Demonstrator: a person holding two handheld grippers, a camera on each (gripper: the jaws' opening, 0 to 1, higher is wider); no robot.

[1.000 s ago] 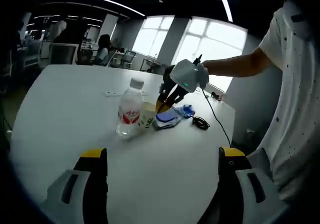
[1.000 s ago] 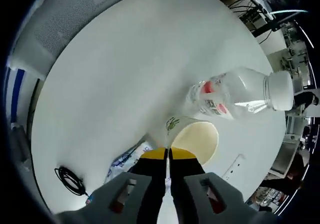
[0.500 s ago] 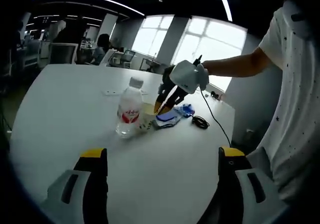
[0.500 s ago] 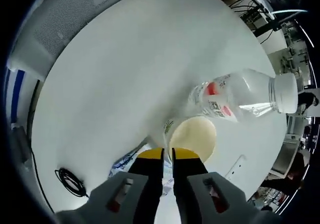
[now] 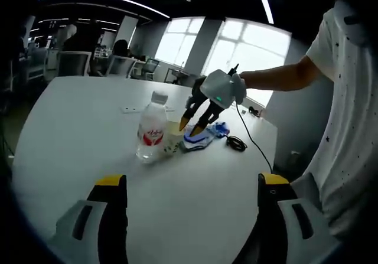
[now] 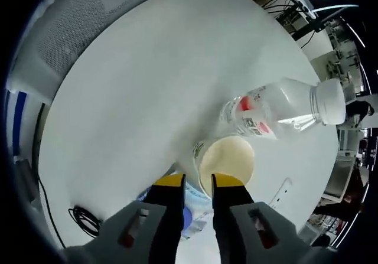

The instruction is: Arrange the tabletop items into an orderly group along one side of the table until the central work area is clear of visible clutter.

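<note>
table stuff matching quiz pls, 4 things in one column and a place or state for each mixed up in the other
Things:
1. water bottle
2. paper cup
3. black cable
4. right gripper

Place or state:
A. coiled near the table edge
B. jaws apart, above the cup
C. upright, white cap on
D. open top, next to the bottle

Pairs: 1-C, 2-D, 3-A, 4-B
</note>
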